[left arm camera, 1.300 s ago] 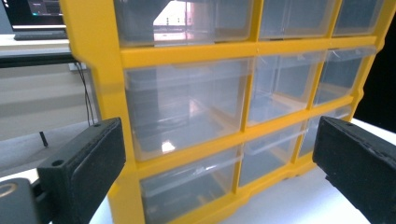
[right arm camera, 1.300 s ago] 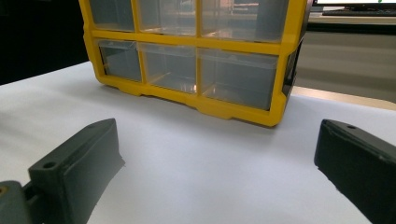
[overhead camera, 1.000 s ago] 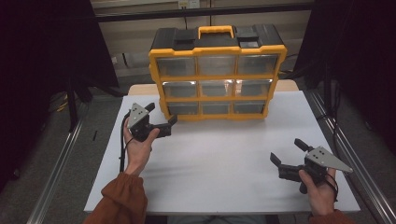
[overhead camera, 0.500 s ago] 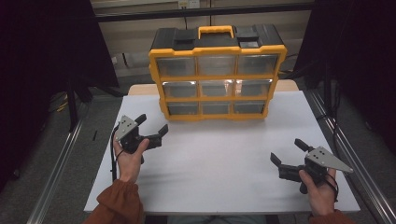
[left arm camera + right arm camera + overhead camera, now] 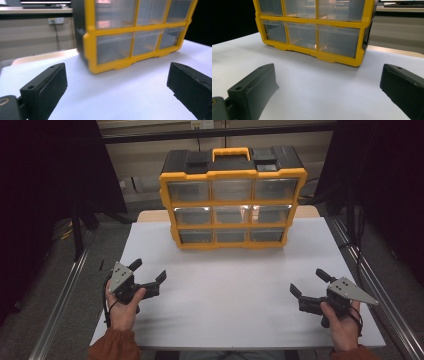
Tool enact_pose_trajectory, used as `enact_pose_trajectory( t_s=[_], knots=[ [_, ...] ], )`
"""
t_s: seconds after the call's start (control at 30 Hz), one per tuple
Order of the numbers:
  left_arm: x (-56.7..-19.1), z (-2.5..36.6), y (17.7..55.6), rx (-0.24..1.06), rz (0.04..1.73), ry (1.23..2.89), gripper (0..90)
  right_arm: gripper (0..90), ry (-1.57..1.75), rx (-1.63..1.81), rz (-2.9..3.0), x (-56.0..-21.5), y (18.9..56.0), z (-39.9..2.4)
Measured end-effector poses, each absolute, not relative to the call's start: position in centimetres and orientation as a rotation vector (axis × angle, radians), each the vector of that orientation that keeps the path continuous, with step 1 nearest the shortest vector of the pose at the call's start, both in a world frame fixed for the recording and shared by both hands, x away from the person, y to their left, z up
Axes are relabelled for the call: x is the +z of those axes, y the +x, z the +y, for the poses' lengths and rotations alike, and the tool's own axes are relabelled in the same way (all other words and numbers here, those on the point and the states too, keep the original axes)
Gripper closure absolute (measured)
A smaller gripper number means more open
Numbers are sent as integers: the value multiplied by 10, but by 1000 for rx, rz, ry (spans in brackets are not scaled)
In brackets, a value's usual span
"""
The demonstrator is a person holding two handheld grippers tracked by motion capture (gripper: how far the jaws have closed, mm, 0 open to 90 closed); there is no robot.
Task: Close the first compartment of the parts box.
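Grippers are resting low at the near corners of the white surface (image 5: 225,290), left gripper (image 5: 148,273) and right gripper (image 5: 306,282) both spread wide and holding nothing. Yellow drawer organizer (image 5: 232,200) is standing upright at the far edge, drawers facing the person, probably so either gripper can reach a drawer front.

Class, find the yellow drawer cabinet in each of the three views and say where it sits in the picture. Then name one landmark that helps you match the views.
High view: the yellow drawer cabinet stands top centre, at the table's far edge.
Left gripper view: it sits upper right, beyond the open jaws.
Right gripper view: it sits upper centre-left, beyond the open jaws.
Shared landmark: the cabinet's bottom row of clear drawers, above the white tabletop.
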State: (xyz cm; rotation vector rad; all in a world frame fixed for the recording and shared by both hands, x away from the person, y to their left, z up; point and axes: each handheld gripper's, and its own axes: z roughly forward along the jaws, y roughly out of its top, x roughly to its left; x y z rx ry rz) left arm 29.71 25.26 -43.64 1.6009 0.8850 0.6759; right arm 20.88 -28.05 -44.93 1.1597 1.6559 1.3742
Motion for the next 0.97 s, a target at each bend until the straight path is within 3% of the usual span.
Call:
enact_pose_trajectory(
  t_s=[0.33,0.97],
  knots=[
    [-443,279,278,721,970,1609,32,5,1166,1364,1656,-450,210,-281],
    [-444,284,270,730,1035,1572,32,6,1182,1354,1664,-450,210,-282]
  ],
)
